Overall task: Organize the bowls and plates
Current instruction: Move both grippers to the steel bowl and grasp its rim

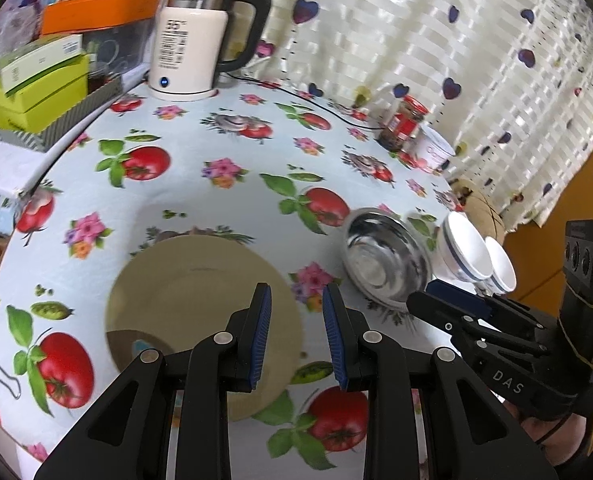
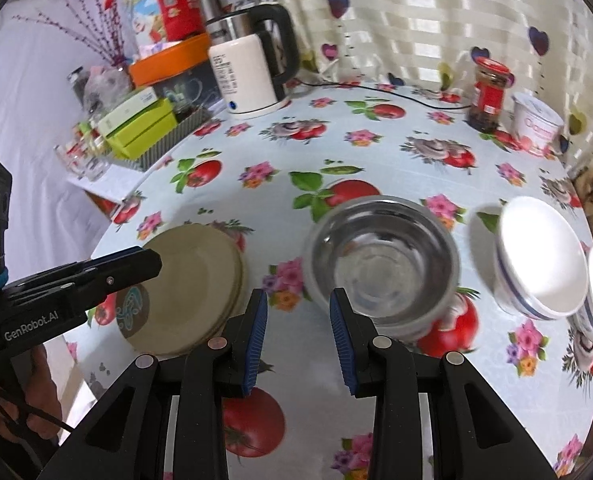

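Plates (image 2: 192, 280): beige stack, leftmost, near the left edge of the surface (image 2: 376, 148).
Steel bowl (image 2: 382, 268): centre of the row, apart from the plates.
White bowls (image 2: 540, 256): two, blue-banded, tilted, at the right edge.
Left claw (image 1: 296, 334): jaws apart, empty, above the plates' right rim.
Right claw (image 2: 298, 336): jaws apart, empty, between the plates and the steel bowl.

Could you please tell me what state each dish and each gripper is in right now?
Beige plates: stacked, flat on the table.
Steel bowl: upright, empty.
White bowls: tilted, leaning on each other.
Left gripper: open, holding nothing.
Right gripper: open, holding nothing.
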Available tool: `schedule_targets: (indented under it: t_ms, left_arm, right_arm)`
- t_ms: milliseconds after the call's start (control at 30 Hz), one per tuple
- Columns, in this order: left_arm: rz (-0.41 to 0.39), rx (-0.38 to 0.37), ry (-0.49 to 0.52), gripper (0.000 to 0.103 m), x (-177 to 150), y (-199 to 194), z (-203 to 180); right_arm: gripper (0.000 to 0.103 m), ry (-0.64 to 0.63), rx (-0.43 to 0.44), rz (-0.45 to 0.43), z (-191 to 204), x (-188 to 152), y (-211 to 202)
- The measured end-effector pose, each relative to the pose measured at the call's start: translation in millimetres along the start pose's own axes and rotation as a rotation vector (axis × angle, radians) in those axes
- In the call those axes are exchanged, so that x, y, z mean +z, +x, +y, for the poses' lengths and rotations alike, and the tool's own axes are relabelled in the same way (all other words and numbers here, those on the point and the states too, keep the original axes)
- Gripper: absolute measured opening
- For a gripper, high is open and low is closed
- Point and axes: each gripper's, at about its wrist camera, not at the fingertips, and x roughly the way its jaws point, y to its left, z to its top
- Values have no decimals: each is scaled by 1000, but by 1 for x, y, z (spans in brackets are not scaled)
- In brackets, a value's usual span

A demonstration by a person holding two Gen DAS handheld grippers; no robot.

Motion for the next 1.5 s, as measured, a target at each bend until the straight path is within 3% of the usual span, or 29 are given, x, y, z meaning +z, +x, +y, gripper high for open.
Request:
schedule_targets:
  t_ms: [433,1133,1333,1500]
  left_arm:
    - [46,-39,45,28,11,27,-26]
    - [130,-48,55,28,37,97,-50]
    - [152,-41,55,28,38,110,-52]
    - [148,-35,69,28,38,113,-54]
  right_arm:
    - [32,142,-56,-9,-54,-10,-9]
    - [32,250,-81,38,-100,-6,25]
    - [21,258,-73,55,-106,-7,34]
    - [21,260,-69,52,-108,-7,35]
